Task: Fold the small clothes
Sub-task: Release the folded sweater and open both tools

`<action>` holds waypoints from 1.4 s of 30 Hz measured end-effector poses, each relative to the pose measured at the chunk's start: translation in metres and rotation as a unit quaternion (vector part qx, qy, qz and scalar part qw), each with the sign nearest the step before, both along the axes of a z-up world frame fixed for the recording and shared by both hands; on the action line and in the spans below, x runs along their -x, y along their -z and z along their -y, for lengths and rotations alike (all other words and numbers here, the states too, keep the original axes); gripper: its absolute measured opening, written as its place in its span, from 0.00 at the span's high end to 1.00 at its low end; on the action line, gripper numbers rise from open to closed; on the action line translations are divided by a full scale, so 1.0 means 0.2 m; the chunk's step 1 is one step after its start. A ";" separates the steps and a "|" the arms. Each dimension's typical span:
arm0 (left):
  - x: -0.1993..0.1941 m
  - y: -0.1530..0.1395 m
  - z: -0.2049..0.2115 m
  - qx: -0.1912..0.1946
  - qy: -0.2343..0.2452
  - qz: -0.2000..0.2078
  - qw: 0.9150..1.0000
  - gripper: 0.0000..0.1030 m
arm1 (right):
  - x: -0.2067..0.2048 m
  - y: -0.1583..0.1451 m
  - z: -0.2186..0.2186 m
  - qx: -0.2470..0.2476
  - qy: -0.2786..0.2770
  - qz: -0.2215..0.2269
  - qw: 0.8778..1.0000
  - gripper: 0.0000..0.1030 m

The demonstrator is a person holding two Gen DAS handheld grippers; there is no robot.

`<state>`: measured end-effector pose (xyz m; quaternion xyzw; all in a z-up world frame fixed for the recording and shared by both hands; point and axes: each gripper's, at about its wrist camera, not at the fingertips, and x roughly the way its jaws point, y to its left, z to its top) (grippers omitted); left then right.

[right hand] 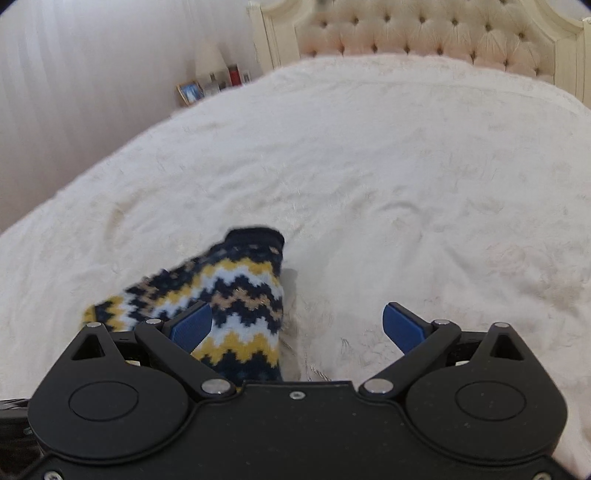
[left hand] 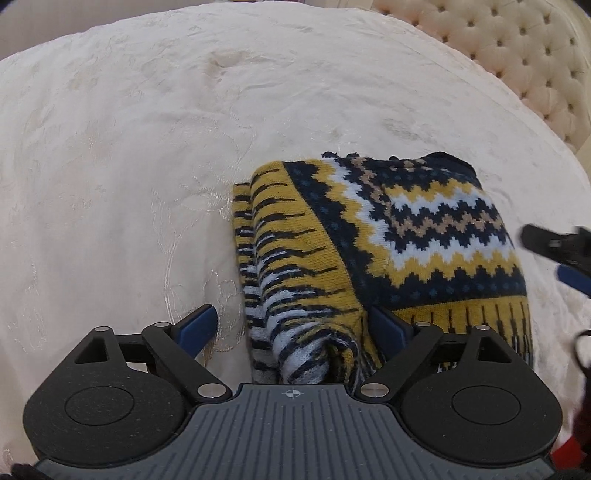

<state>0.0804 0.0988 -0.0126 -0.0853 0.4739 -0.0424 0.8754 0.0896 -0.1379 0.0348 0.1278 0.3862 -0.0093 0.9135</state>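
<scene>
A small knitted sweater (left hand: 424, 236) in navy, mustard and white zigzags lies folded on the cream bedspread (left hand: 129, 166). Its striped sleeve is bunched along the left side and runs toward me. My left gripper (left hand: 295, 325) is open low over the sweater's near edge, with that bunched sleeve between the blue fingers (left hand: 201, 325) and the left pad clear of the cloth. In the right wrist view, the right gripper (right hand: 297, 326) is open over the sweater's (right hand: 236, 291) right edge, its left finger above the knit and its right one over bare bedspread. The right gripper (left hand: 554, 247) also shows at the left view's right edge.
A tufted cream headboard (right hand: 424, 33) closes the far end of the bed. Left of it stands a nightstand with a lamp (right hand: 209, 59), a picture frame (right hand: 190, 92) and small items. A pale curtain (right hand: 74, 92) hangs along the left. The bedspread (right hand: 406, 166) stretches wide beyond the sweater.
</scene>
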 end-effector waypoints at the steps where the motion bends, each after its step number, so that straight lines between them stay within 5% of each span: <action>1: -0.01 0.01 0.02 -0.002 0.000 0.001 1.000 0.11 | -0.03 0.04 -0.02 0.004 -0.004 -0.013 1.000 0.04; 6: -0.03 0.03 0.03 -0.008 0.001 0.001 1.000 0.10 | -0.08 0.21 -0.08 0.013 -0.023 -0.062 0.998 0.04; 11: -0.02 0.00 0.04 -0.013 0.001 0.010 1.000 0.10 | -0.04 0.16 -0.04 -0.004 -0.017 -0.049 0.999 0.04; 15: 0.03 -0.10 0.08 -0.065 -0.011 0.060 0.996 0.11 | 0.09 0.01 -0.06 0.001 -0.014 0.018 1.000 0.04; 22: 0.23 -0.33 0.12 -0.148 -0.056 0.169 0.973 0.11 | 0.44 -0.29 -0.05 0.014 -0.042 0.133 0.990 0.01; 29: 0.42 -0.37 0.14 -0.121 0.001 0.136 0.983 0.11 | 0.61 -0.31 -0.05 -0.043 -0.060 0.122 0.990 0.01; 37: 0.56 -0.31 0.16 -0.117 0.004 0.090 0.989 0.11 | 0.76 -0.23 -0.12 0.006 -0.084 0.059 0.995 0.01; 42: 0.60 -0.30 0.15 -0.116 -0.008 0.074 0.990 0.11 | 0.83 -0.20 -0.11 -0.009 -0.075 0.033 0.997 0.01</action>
